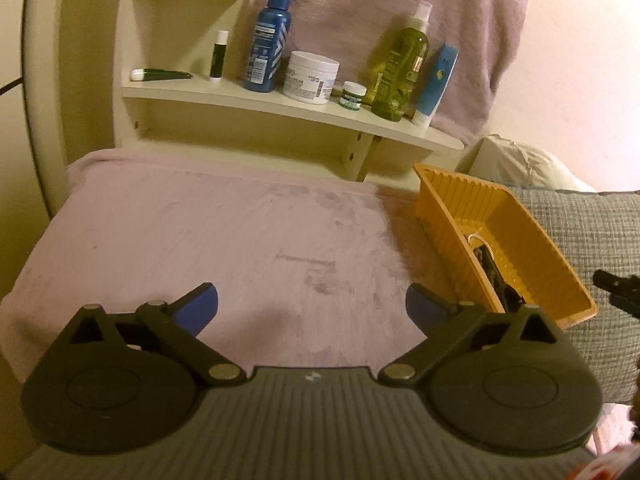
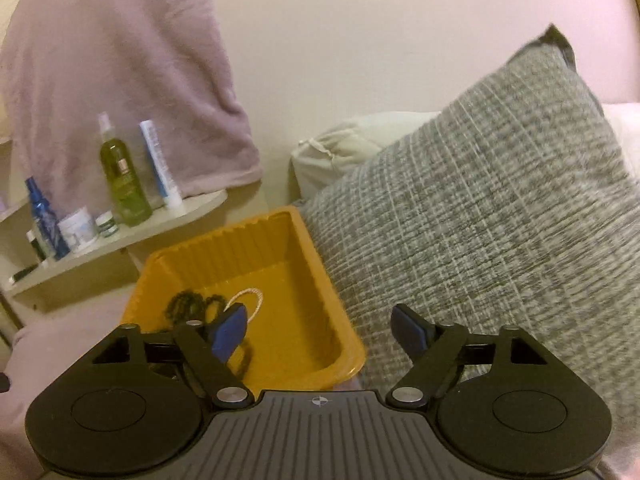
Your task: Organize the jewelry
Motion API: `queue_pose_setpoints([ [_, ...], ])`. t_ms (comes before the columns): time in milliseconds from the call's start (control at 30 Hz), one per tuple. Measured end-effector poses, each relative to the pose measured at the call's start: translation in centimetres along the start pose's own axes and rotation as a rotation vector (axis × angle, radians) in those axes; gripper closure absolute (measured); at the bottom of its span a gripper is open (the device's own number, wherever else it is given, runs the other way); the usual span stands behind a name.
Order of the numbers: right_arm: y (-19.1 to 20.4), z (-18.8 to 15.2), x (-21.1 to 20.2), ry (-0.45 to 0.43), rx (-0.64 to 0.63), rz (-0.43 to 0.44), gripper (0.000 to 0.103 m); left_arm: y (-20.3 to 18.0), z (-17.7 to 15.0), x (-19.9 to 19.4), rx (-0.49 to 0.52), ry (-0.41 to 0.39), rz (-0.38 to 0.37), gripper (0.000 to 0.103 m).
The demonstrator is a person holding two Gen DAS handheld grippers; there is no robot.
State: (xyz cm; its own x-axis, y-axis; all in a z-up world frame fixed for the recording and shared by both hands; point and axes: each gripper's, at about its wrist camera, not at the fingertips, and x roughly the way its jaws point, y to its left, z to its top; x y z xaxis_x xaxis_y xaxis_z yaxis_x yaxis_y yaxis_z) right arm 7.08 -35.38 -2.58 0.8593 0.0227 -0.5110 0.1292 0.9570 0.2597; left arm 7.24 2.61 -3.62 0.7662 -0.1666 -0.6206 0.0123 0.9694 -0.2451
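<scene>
The left gripper (image 1: pixel 312 304) is seen with its jaws spread wide and nothing between them; only the mauve blanket (image 1: pixel 224 232) is framed by the blue pads. At about two o'clock from this gripper, an orange plastic tray (image 1: pixel 560 280) with ribbed walls is set on the blanket, and its far long side is met by a grey woven cushion (image 1: pixel 592 224). Inside the tray a dark beaded necklace (image 1: pixel 490 270) and a pale chain (image 1: pixel 474 237) are partly glimpsed over the near wall.

The right gripper (image 2: pixel 320 330) is likewise held with its jaws apart, and no item is pinched. Its left pad (image 2: pixel 229 332) is seen over the tray (image 2: pixel 280 304), while the right pad lies in front of the cushion (image 2: pixel 480 216). In the right wrist view the jewelry is found on the tray floor at about ten o'clock from the gripper: the dark beaded necklace (image 2: pixel 186 306) is heaped in loops, and the pale chain (image 2: pixel 250 298) forms a loop just beside it, partly hidden behind the left pad. Whether the pad touches the jewelry cannot be told.

Beyond the blanket, at twelve o'clock in the left wrist view, a cream shelf (image 1: pixel 280 106) is fixed, on which a blue spray bottle (image 1: pixel 270 40), a white jar (image 1: pixel 310 76), a small green-labelled jar (image 1: pixel 353 96), a green spray bottle (image 1: pixel 402 68) and a blue-and-white tube (image 1: pixel 436 84) are stood. A mauve cloth (image 1: pixel 380 0) is hung behind them.
</scene>
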Motion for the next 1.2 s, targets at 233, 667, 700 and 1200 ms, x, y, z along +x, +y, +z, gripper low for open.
queue_pose_setpoints([
  [233,5.4,-0.9,-2.0,0.266,-0.084,0.098,0.018,-1.7,-1.1,-1.9,0.042,0.069,0.0,0.001],
  [667,12.3,-4.7,-3.3,0.404,-0.245,0.179,0.017,-3.3,-3.3,-4.5,0.07,0.16,0.084,0.001],
  [700,12.4,-4.7,-3.4,0.402,-0.25,0.177,0.017,-3.3,-3.4,-4.6,0.069,0.163,0.093,0.001],
  [1200,12.8,-4.8,-3.5,0.4,-0.245,0.185,0.017,-3.7,-3.5,-5.0,0.081,0.154,0.123,0.001],
])
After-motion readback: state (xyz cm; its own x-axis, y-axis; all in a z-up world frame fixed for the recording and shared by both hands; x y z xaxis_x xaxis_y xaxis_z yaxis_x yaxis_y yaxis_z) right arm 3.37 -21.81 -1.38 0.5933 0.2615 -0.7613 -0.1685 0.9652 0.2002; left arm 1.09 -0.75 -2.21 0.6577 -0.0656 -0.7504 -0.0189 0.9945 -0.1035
